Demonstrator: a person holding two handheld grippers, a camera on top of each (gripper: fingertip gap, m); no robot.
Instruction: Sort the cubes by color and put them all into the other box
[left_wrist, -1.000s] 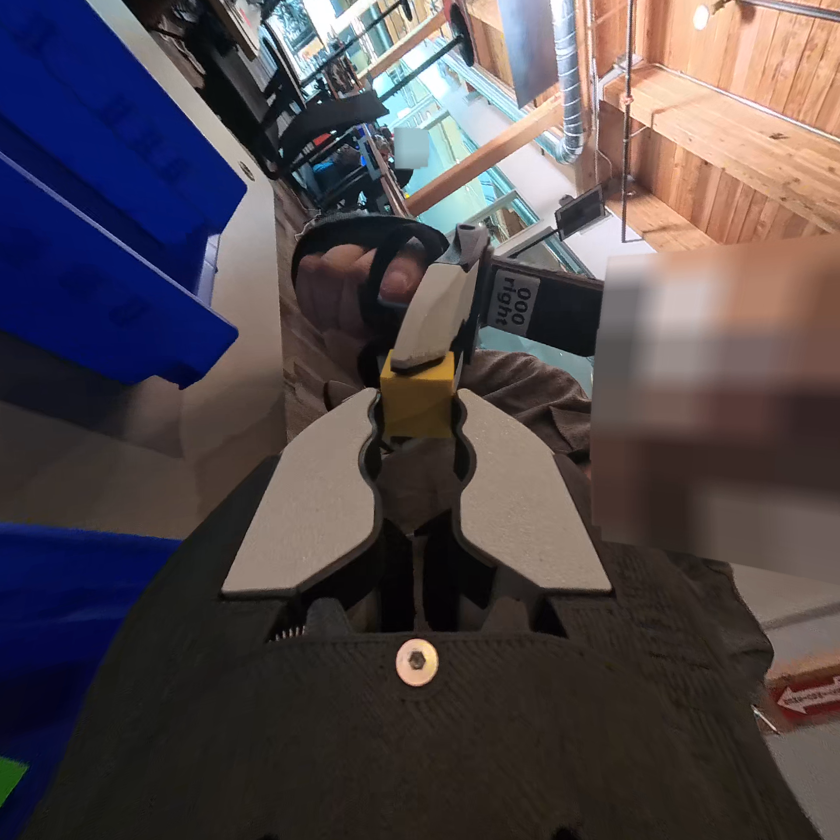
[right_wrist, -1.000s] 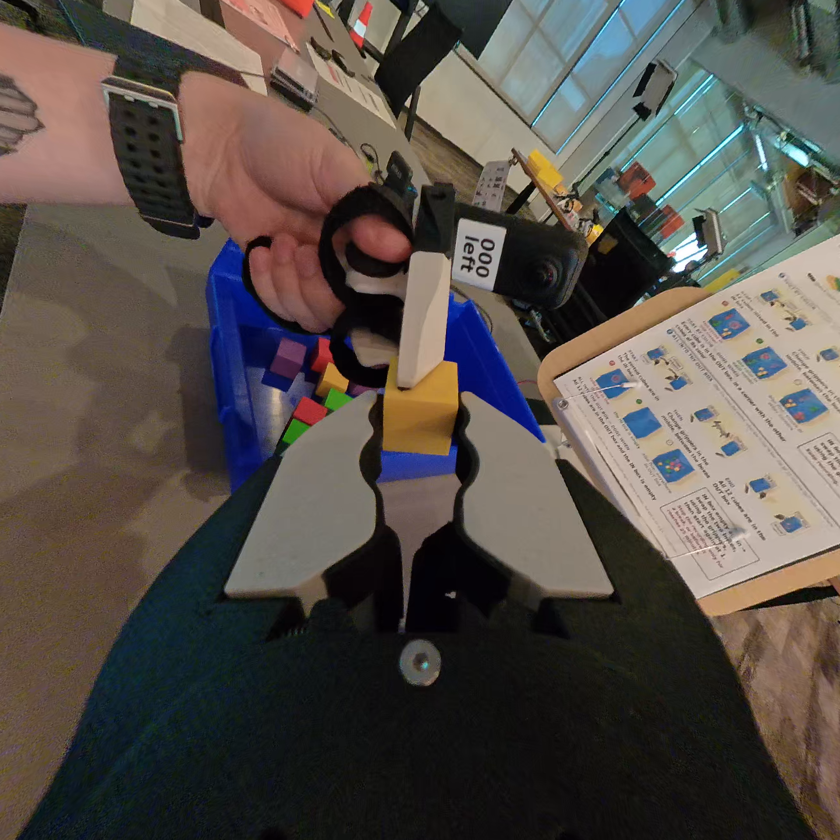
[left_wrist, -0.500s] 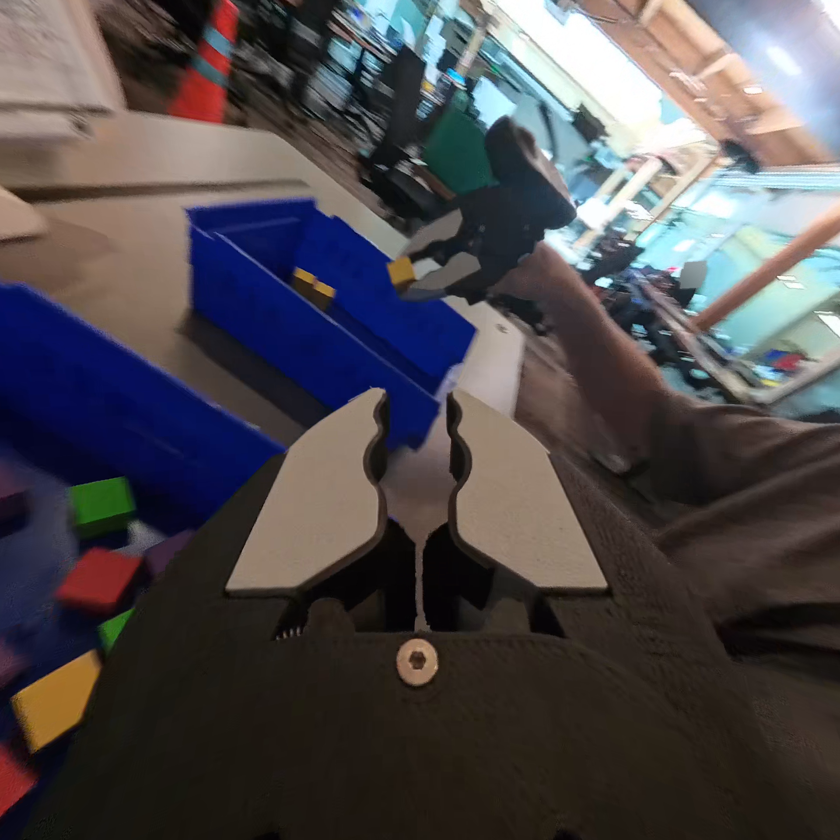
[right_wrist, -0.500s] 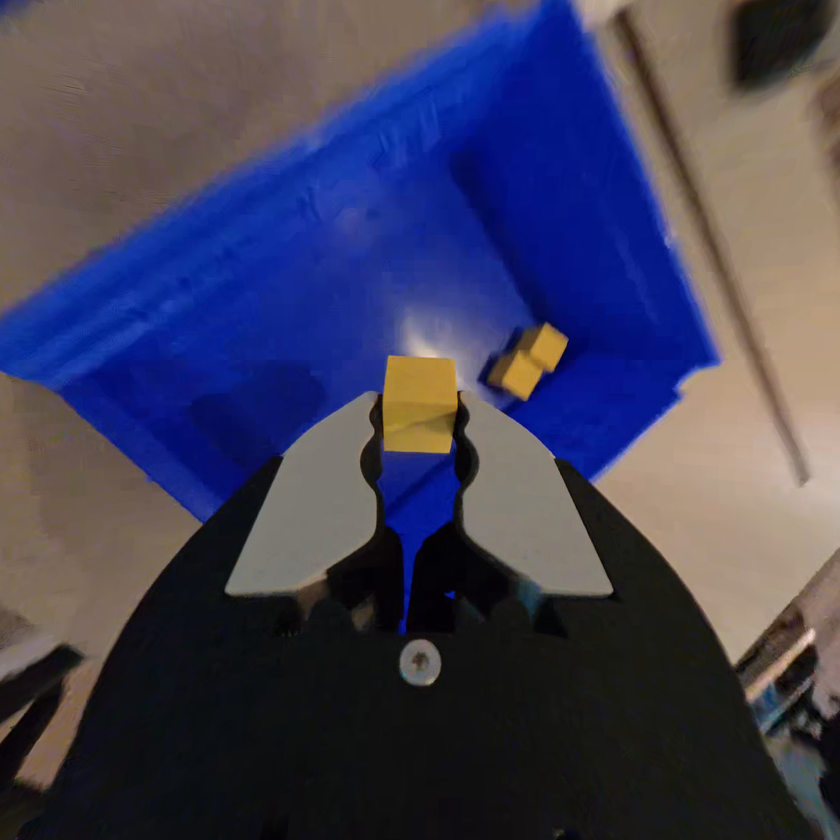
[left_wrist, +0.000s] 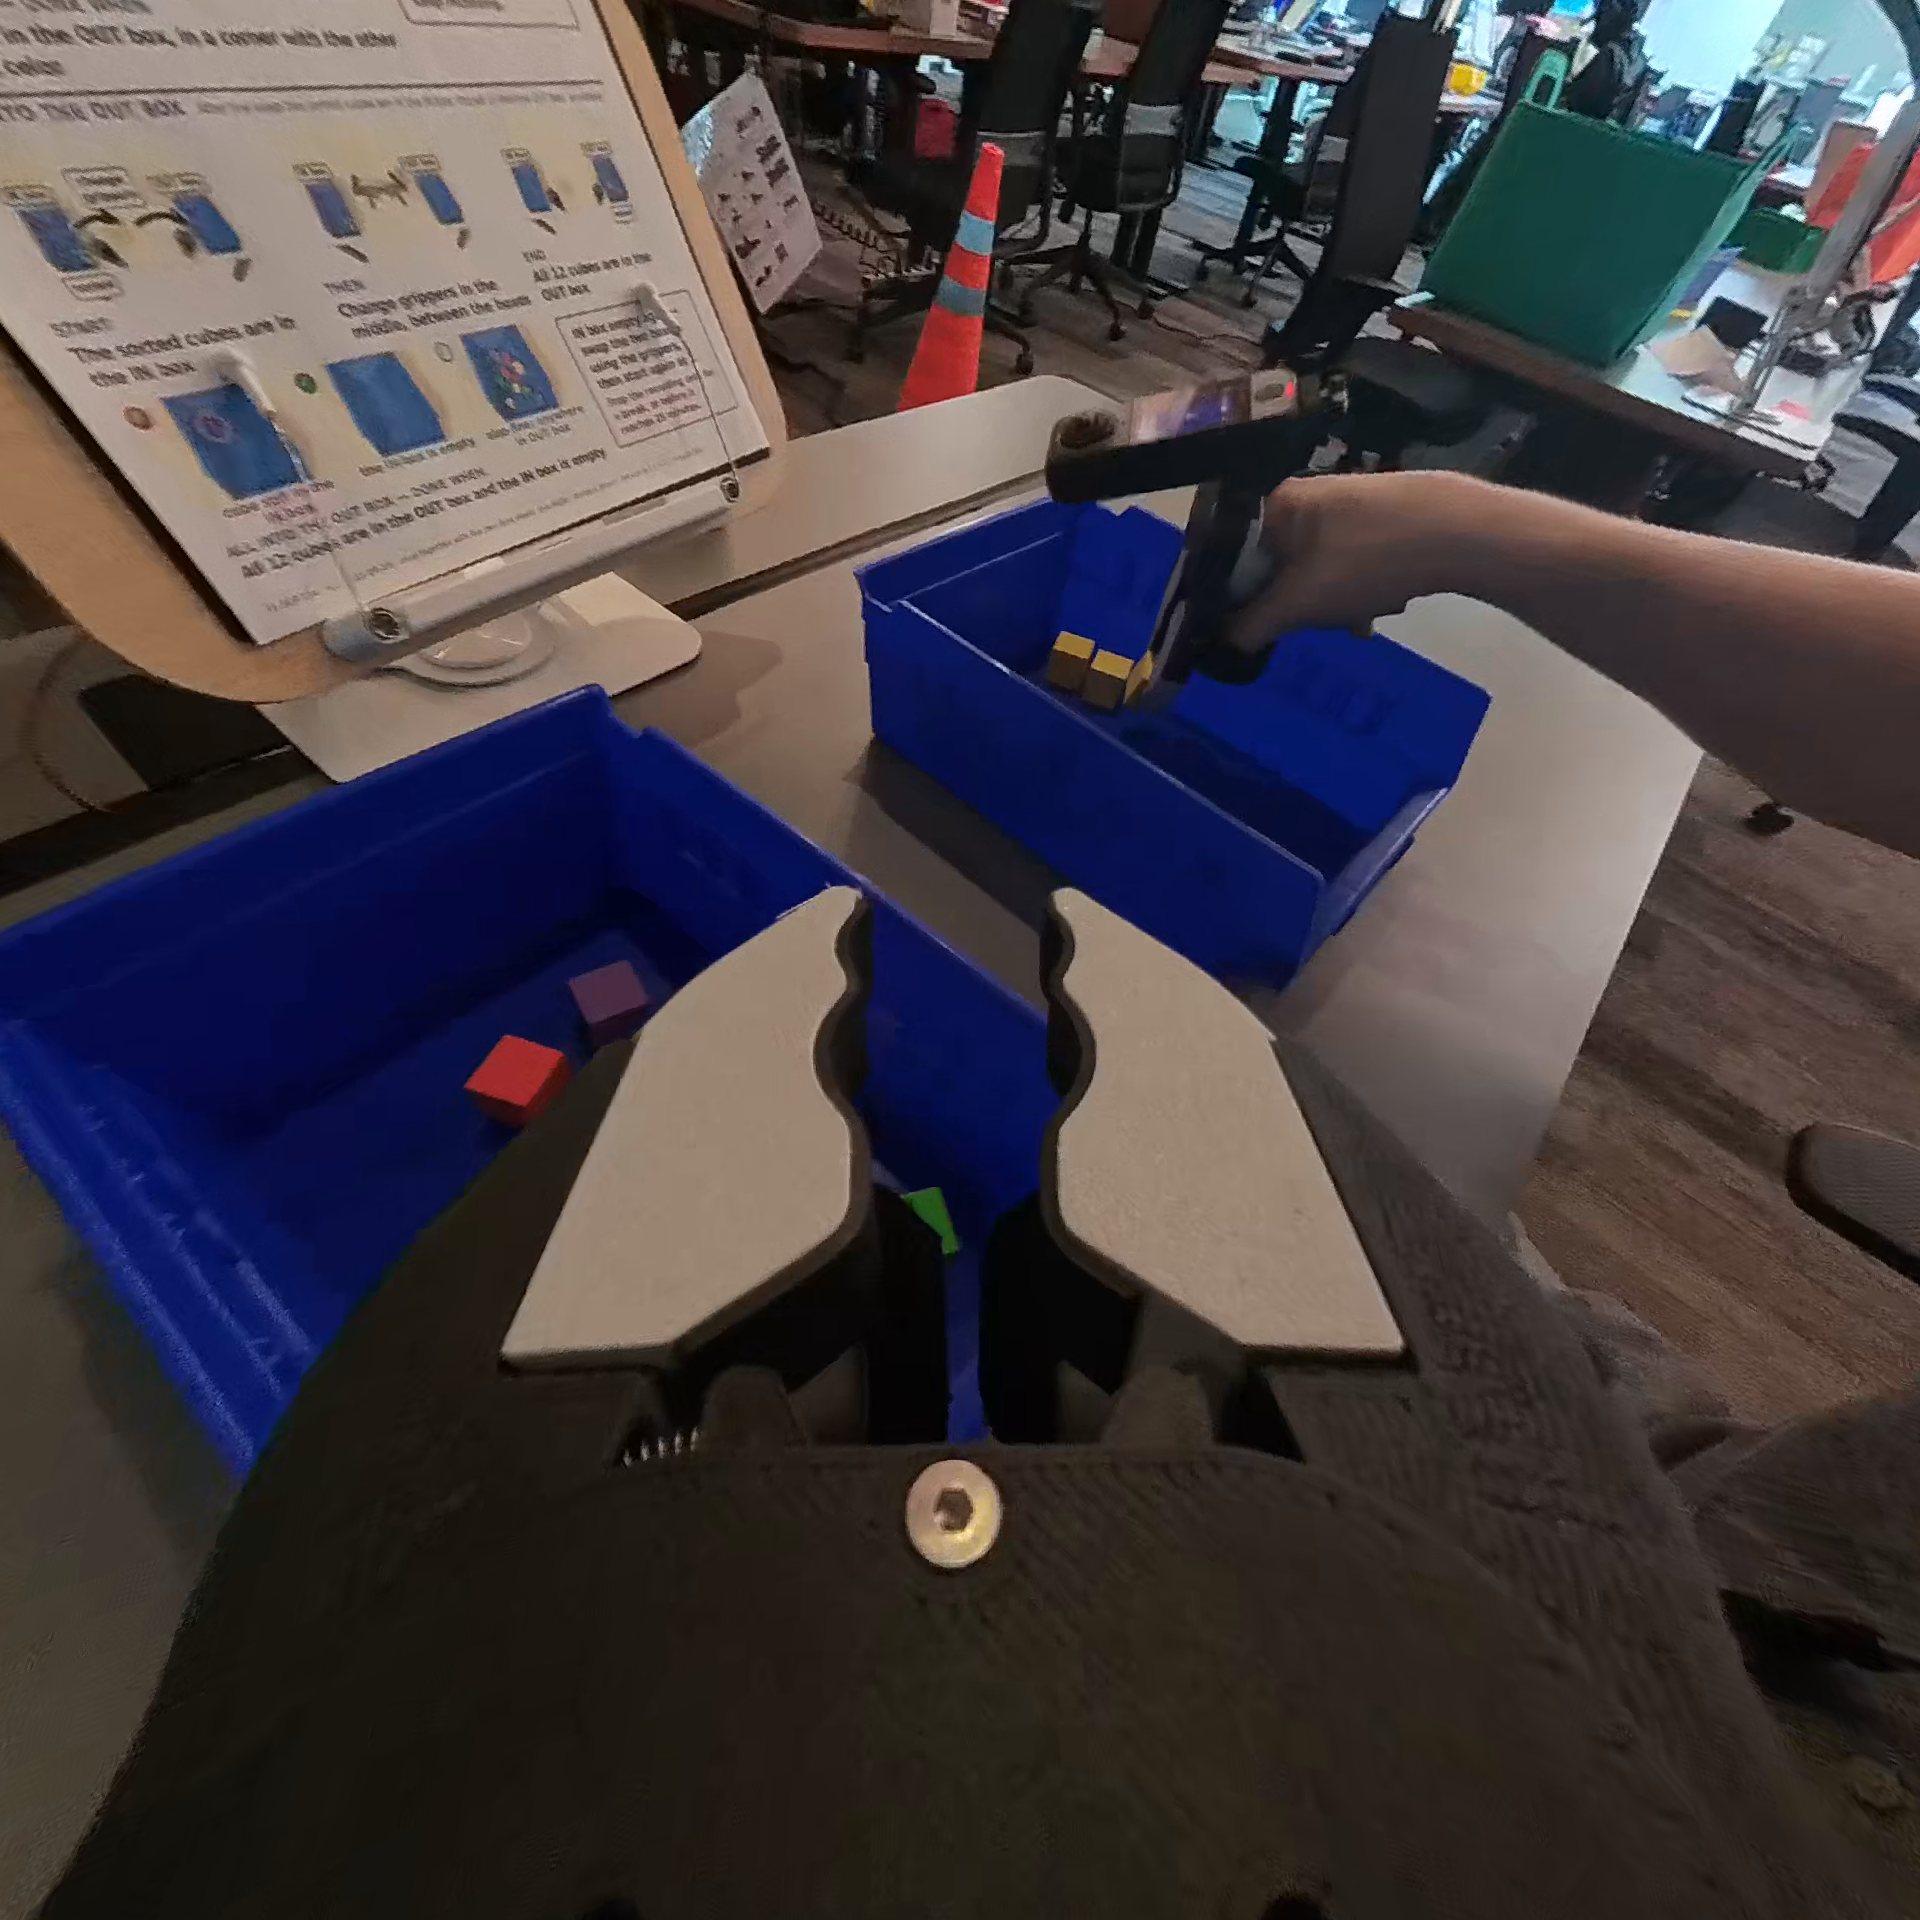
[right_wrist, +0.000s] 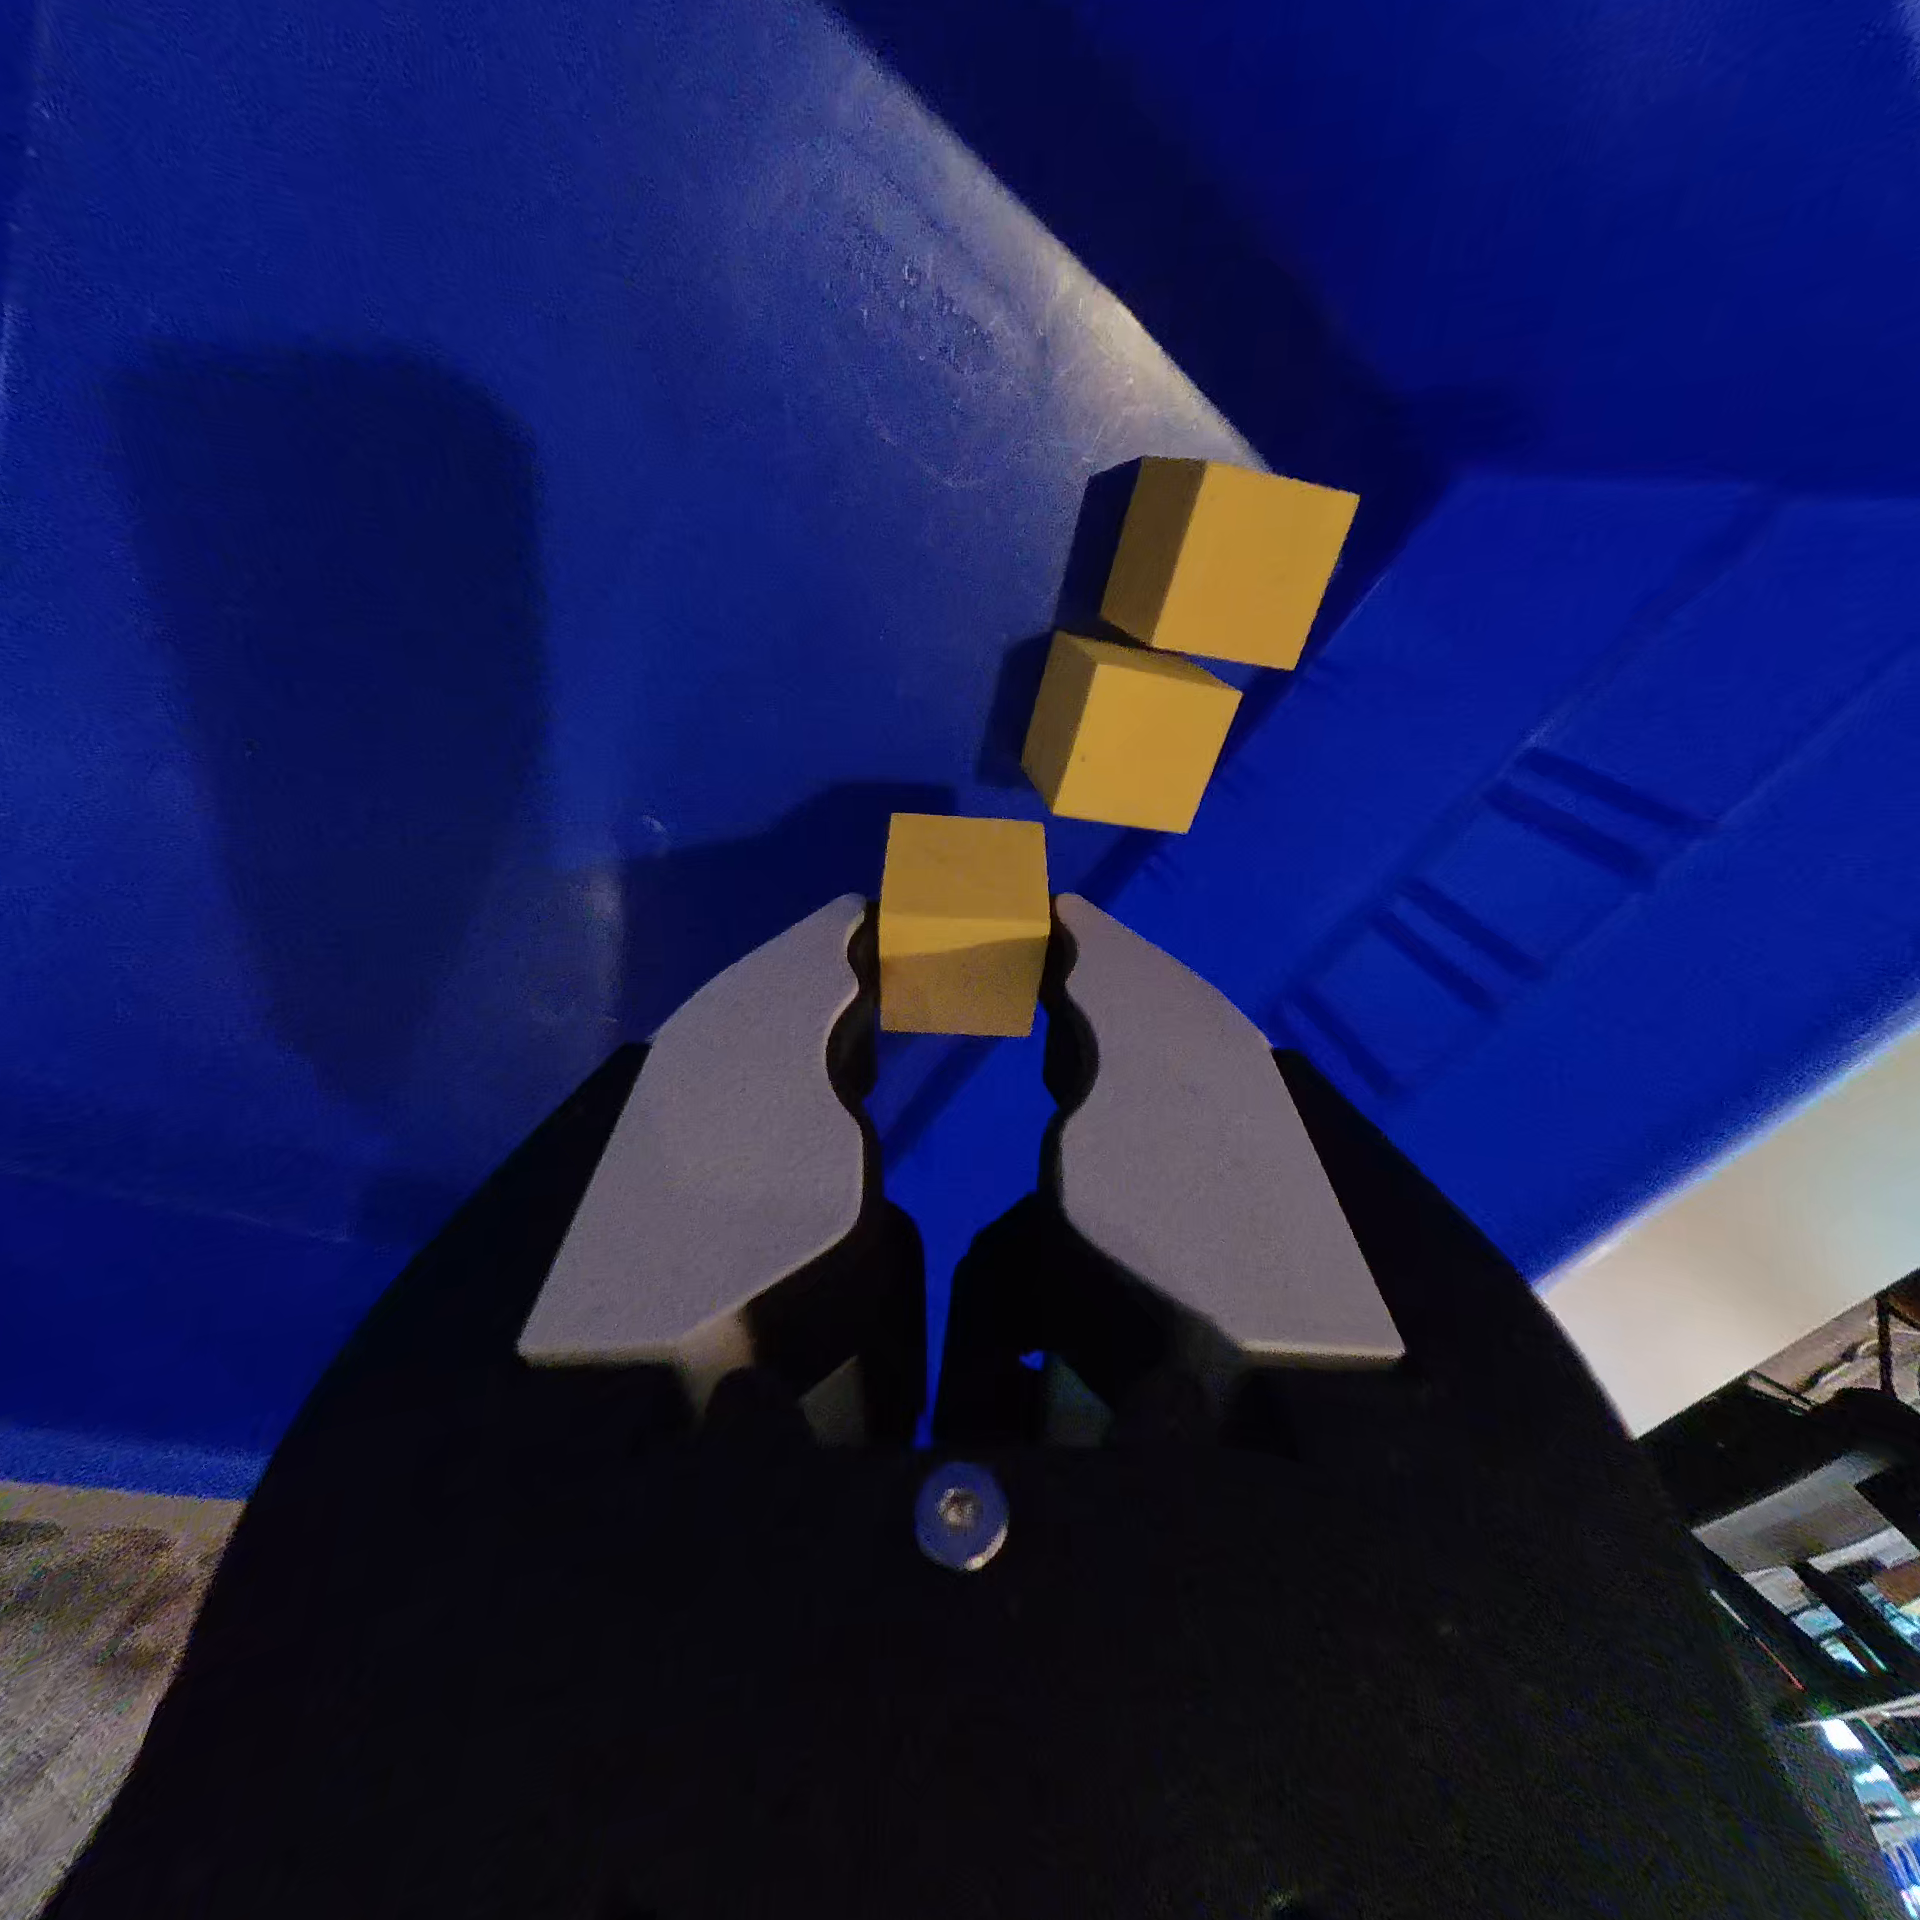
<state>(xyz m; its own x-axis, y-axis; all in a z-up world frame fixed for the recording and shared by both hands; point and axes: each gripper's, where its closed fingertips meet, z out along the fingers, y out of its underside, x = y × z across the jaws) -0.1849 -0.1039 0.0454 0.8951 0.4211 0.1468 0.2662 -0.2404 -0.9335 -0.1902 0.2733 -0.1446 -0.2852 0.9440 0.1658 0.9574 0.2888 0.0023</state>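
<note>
Gripping one yellow cube (right_wrist: 961, 925), right gripper (right_wrist: 961, 914) nears two others (right_wrist: 1127, 732).

Two yellow cubes (right_wrist: 1174, 665) crowded one wall of the far bin (right_wrist: 520, 520); the floor beside them lay open. Red cube (left_wrist: 516, 1077) and purple cube (left_wrist: 609, 1000) dotted the near bin (left_wrist: 312, 935).

Our left gripper (left_wrist: 951, 997), with grey padded fingers on a black textured body, points toward twelve o'clock, jaws parted and empty. Our right gripper (right_wrist: 961, 961) angles downward, fingers pinched together; its forearm (left_wrist: 1621, 613) enters from three o'clock.
</note>
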